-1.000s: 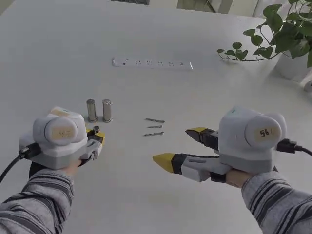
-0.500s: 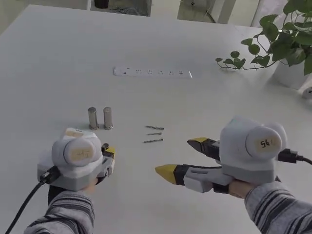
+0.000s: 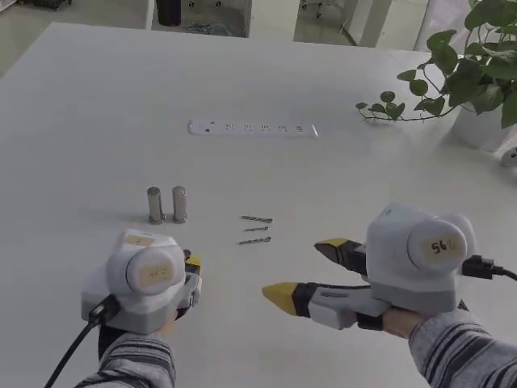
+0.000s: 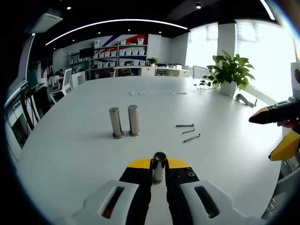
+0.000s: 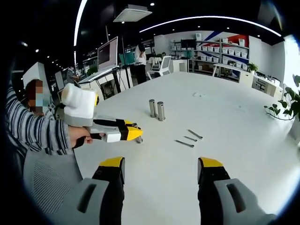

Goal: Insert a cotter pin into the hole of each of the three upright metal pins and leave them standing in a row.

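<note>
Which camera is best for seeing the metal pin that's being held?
The left gripper view. The held pin stands close up, clamped between the left gripper's yellow tips. In the head view the gripper's body hides most of it; the right gripper view shows it tiny and far off.

Smooth, matt white table (image 3: pixel 97 97). Two metal pins (image 3: pixel 154 204) are polished, softly gleaming steel. Beside the pins, cotter pins (image 3: pixel 256 229) are thin, duller grey metal. Left gripper (image 3: pixel 191 265) and right gripper (image 3: pixel 303 270): matt pale plastic shells, yellow tips.
</note>
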Tool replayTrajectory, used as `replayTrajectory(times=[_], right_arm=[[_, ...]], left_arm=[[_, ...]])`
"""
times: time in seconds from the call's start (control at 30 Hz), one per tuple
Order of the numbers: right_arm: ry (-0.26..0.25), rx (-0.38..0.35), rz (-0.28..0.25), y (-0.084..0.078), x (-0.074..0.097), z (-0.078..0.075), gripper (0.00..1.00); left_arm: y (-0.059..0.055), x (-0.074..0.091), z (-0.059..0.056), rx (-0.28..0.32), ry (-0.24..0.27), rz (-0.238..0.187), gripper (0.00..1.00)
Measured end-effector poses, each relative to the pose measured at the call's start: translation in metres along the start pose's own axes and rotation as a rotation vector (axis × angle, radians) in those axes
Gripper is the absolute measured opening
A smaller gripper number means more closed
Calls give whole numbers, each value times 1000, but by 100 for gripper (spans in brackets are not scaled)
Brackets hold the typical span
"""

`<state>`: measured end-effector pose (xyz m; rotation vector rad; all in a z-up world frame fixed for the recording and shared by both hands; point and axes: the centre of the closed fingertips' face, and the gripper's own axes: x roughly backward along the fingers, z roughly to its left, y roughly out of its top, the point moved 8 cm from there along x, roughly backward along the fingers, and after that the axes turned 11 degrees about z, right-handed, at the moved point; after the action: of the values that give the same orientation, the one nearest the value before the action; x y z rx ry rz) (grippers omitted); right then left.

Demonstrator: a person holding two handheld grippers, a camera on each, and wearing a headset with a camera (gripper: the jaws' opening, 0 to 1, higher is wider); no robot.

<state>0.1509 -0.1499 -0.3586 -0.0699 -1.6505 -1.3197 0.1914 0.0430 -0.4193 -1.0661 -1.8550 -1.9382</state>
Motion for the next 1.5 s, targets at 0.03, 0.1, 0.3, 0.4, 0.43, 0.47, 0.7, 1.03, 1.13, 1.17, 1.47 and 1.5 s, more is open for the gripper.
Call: replayTrajectory(times=[0.03, 0.1, 0.3, 0.4, 0.43, 0.47, 0.7, 1.03, 1.13, 1.17, 1.47, 1.5], right_arm=[[1, -2, 2, 0, 0, 0, 60], [4, -3, 5, -2, 0, 0, 60], [5, 5, 25, -4, -1, 0, 60], [7, 2, 22, -4, -2, -2, 60], [8, 8, 19, -3, -3, -3, 59], [9, 14, 21, -2, -4, -4, 58], [5, 29, 48, 6, -15, -20, 52], [-4, 92, 134, 27, -40, -47, 34], [4, 104, 155, 36, -48, -50, 31], [5, 113, 164, 39, -50, -51, 30], [33, 215, 256, 52, -88, -74, 20], [32, 221, 265, 52, -94, -79, 18]], left_arm=[[-1, 0, 0, -7, 2, 4, 6], [-3, -1, 0, -7, 1, 21, 7], [-5, 0, 0, -61, -19, 38, 16], [-2, 3, 3, -69, -33, 32, 21], [0, 4, 3, -81, -42, 27, 23], [1, 5, 4, -92, -50, 24, 25], [6, 19, 13, -177, -72, 12, 39], [10, 35, 17, -192, -182, -13, 56], [11, 37, 20, -194, -198, -22, 61], [12, 38, 20, -200, -195, -21, 62], [13, 42, 26, -229, -174, -33, 75], [13, 43, 25, -233, -186, -32, 75]])
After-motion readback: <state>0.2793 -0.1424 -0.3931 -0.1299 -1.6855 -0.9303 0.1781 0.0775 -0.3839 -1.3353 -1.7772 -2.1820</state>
